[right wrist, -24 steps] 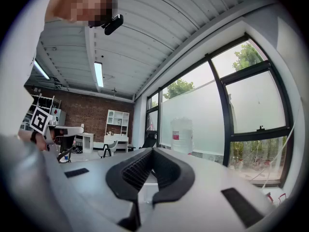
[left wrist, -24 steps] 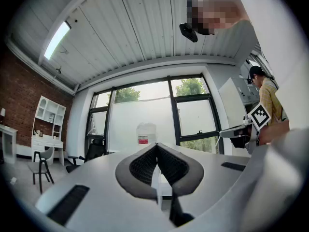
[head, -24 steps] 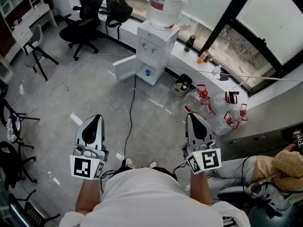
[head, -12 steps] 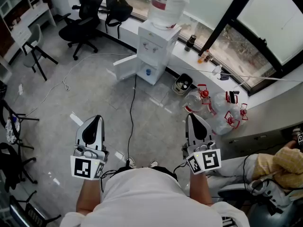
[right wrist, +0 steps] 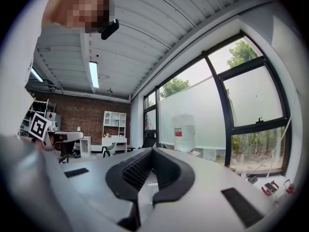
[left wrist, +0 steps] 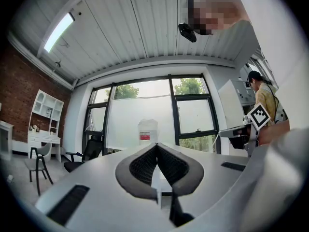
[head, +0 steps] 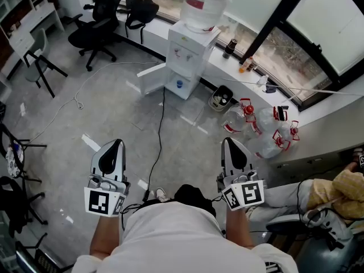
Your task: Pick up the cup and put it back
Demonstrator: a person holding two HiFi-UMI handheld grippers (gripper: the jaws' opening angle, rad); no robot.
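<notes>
No cup shows plainly in any view. A white water dispenser (head: 190,58) with a big bottle on top stands by the window, its lower door swung open on a small blue thing (head: 179,85). The dispenser's bottle also shows far off in the left gripper view (left wrist: 147,132) and the right gripper view (right wrist: 184,132). My left gripper (head: 116,143) and right gripper (head: 229,141) are held level side by side over the grey floor, well short of the dispenser. Both are shut and empty, tips meeting in the left (left wrist: 156,146) and right (right wrist: 153,151) gripper views.
Black office chairs (head: 94,30) stand at the back left. A black cable (head: 159,135) runs across the floor to the dispenser. A bin (head: 220,100) and several empty water bottles (head: 256,132) lie right of it. A seated person (head: 341,189) is at the right edge.
The head view has shifted a little towards the dispenser, and a dark shoe now shows below between the grippers. Both grippers stay shut and in place.
</notes>
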